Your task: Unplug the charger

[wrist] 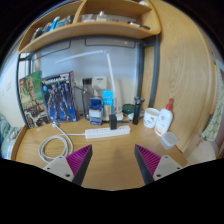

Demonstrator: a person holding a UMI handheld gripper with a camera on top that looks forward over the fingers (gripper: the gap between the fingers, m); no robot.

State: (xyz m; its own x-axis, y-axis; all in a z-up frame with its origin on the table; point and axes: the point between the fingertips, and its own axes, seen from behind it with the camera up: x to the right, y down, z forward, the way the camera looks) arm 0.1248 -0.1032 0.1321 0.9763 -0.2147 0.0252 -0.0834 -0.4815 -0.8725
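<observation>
The jaws are held open above the bench [112,150]. A charger [112,122] is seen plugged into the strip [100,131] beyond. No label can be read.

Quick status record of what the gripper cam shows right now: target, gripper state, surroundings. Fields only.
target: black charger plugged into white power strip
cable: white cord coiled on the desk beside the strip
hand-held gripper: fingers open, holding nothing, short of the strip
contact: none yet
desk: wooden, strip lies beyond the fingers
nearby: blue-and-white item behind the strip, white bottle with red cap, books
above: shelf with items
</observation>
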